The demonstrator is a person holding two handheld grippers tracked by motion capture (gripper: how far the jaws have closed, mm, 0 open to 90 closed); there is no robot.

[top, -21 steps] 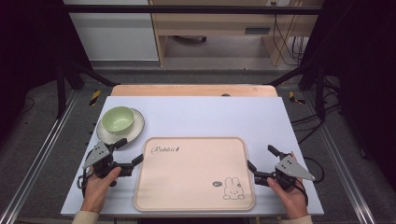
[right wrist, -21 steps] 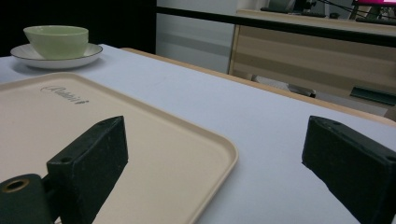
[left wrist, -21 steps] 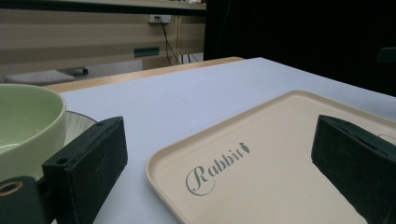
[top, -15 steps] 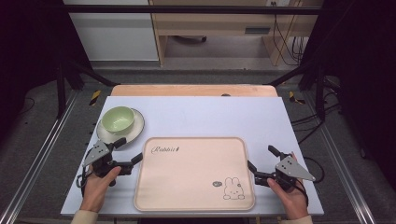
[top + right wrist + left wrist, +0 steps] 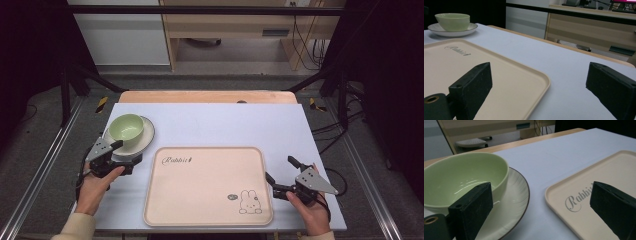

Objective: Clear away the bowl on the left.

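A flat beige plastic tray [image 5: 207,186] with rounded corners lies on the pale blue-white table cover [image 5: 235,125], at the near middle of the table. The word "Rabbit" is written in dark script near its far left corner, and a small rabbit drawing with a tiny dark mark beside it sits near the near right corner. In the left gripper view the script reads "Rabbi" before the jaw cuts it off.

Compared with the frame from 0.7 s ago, the left gripper [image 5: 116,155] has moved forward, from beside the tray's left edge up to the near rim of the white, dark-rimmed saucer [image 5: 145,137]. The right gripper [image 5: 282,172] lies where it was, and the tray, saucer and bowl have not shifted.

The light green ceramic bowl [image 5: 126,126] stands upright on the saucer at the table's left, just beyond the tray's far left corner. The left gripper's jaws are spread wide and hold nothing; in its own view one jaw stands in front of the bowl and saucer, the other over the tray's corner. The right gripper is likewise wide open and empty, with one jaw above the tray's right edge and the other over bare table cover beside it.
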